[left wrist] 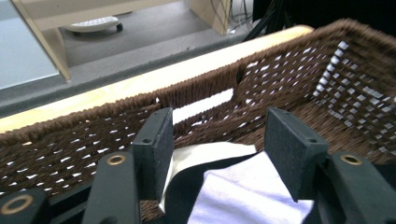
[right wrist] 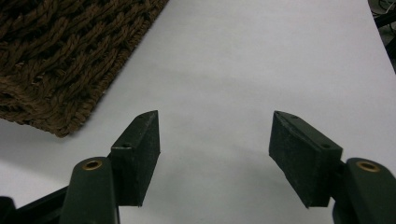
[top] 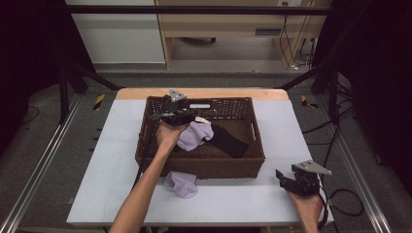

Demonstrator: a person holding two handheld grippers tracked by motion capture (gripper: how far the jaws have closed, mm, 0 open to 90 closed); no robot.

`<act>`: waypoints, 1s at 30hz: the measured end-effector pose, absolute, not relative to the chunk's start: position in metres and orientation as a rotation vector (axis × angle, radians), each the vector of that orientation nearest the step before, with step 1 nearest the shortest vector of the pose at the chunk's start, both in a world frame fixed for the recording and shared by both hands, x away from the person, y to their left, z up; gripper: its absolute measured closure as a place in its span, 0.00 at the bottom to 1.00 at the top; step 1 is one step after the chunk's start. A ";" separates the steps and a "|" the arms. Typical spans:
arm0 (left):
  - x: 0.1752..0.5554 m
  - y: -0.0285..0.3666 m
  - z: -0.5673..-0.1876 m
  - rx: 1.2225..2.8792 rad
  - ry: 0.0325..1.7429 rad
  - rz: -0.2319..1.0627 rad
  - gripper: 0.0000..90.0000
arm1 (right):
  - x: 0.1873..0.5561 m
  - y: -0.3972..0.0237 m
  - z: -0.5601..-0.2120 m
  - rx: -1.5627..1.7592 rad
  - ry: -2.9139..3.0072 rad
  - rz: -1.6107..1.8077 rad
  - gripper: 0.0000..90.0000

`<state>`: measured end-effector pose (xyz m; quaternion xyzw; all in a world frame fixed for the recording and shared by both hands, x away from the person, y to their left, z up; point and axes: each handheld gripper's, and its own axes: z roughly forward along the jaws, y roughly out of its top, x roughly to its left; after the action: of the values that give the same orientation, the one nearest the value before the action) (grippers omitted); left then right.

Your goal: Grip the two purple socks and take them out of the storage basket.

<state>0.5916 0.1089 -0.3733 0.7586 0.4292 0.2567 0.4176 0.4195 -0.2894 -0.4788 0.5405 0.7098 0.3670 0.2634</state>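
A brown woven basket (top: 258, 141) stands at the middle of the white table (top: 284, 124). Inside it lie a lavender cloth (top: 197, 133) and a black cloth (top: 229, 141). My left gripper (top: 180, 115) reaches into the basket's left half, just above the lavender cloth. In the left gripper view its jaws (left wrist: 217, 140) stand wide apart facing the far basket wall (left wrist: 93, 122). The pale cloth (left wrist: 245, 191), a black cloth (left wrist: 180, 198) and a cream piece (left wrist: 208, 154) lie below them, unpinched. My right gripper (top: 283, 176) rests open at the front right, nothing between its jaws (right wrist: 215, 140).
A second lavender cloth (top: 182, 185) lies crumpled on the table just in front of the basket's near wall. The basket's corner (right wrist: 56, 56) shows to the left of the right gripper, with bare table (right wrist: 257, 56) ahead. Black frame bars and cables surround the table.
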 end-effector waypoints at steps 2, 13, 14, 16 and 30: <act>0.595 0.107 -0.378 1.923 1.080 0.640 0.45 | 0.420 -0.290 -0.479 1.462 1.918 0.994 0.38; 0.605 0.102 -0.397 2.028 1.123 0.573 0.44 | 0.419 -0.289 -0.479 1.464 1.918 0.996 0.38; 0.605 0.099 -0.399 2.048 1.104 0.581 0.43 | 0.419 -0.289 -0.479 1.463 1.918 0.995 0.38; 0.605 0.096 -0.402 2.079 1.084 0.604 0.43 | 0.419 -0.289 -0.479 1.463 1.919 0.994 0.37; 0.611 0.088 -0.418 2.217 1.054 0.607 0.42 | 0.419 -0.288 -0.479 1.456 1.927 0.991 0.37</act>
<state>0.6105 0.0877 -0.4176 0.8359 0.3974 0.2290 0.3015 0.4193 -0.2879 -0.4790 0.5381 0.7123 0.3662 0.2626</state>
